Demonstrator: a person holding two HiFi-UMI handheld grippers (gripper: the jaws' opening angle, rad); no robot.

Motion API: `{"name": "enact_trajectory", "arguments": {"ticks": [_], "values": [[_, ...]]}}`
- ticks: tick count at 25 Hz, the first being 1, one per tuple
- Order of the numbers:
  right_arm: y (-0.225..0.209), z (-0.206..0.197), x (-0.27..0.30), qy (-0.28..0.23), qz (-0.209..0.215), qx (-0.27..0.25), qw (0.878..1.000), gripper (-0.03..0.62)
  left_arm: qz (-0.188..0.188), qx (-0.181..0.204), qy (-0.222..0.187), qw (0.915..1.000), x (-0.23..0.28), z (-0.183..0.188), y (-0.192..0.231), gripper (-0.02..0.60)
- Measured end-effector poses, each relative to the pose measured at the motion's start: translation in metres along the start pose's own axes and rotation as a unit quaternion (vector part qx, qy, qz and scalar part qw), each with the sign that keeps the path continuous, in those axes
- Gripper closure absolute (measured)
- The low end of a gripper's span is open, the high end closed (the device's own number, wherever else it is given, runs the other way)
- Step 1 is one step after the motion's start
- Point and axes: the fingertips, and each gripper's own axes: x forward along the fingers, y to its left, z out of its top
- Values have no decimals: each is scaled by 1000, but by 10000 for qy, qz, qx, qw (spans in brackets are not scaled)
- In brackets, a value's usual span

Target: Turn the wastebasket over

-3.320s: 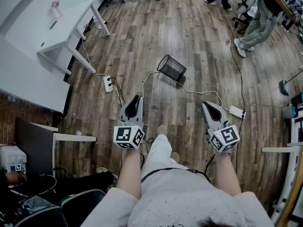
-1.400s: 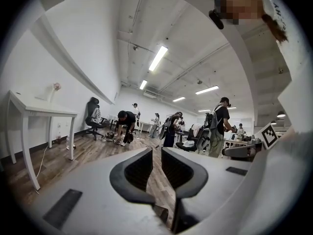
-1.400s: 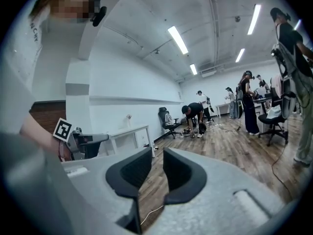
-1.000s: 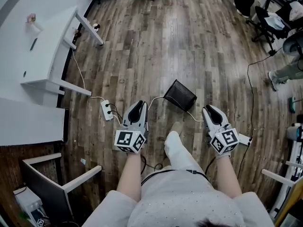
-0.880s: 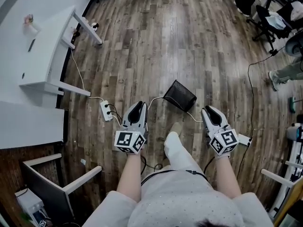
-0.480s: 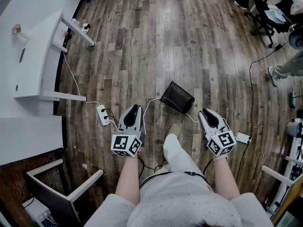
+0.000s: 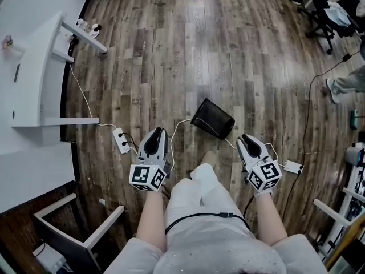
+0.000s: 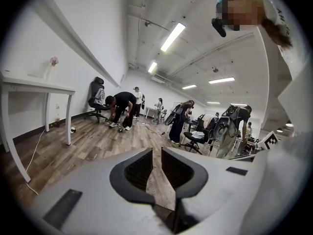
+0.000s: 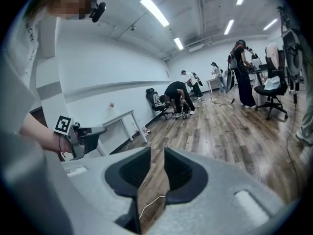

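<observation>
The wastebasket is black wire mesh and lies tipped on the wooden floor, just ahead of me and between both hands. My left gripper hovers to its lower left, apart from it. Its jaws stand a narrow gap apart with only floor showing between them. My right gripper is at the basket's lower right, also clear of it. Its jaws have just been opening and nothing is between them. Neither gripper view shows the basket.
A white cable runs across the floor past the basket to a power strip at the left and an adapter at the right. A white table stands far left. My foot is below the basket. People and office chairs are far off.
I have walked up to the basket, which now lies close in front of my foot. Both grippers have sunk lower in the head view and my knee has bent forward.
</observation>
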Motion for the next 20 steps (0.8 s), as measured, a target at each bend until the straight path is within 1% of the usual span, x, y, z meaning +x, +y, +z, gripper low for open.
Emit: {"name": "enact_trajectory", "arguments": {"ticks": [4,10,13,20], "values": [[-7,-6,22,52,-56,152,9999,511,-53,-190,111,9997,17,-8,14,528],[-14,-20,61,271,-216,295,9990,508,-289,-275,381,9985,59,-27,36,528],[-19,-27,84,385,-369,441,9976,507,-530,-354,581,9963,90,-39,49,528],[-37,-43,148,454,-648,802,9936,507,-1168,-175,967,9883,159,-61,68,528]]}}
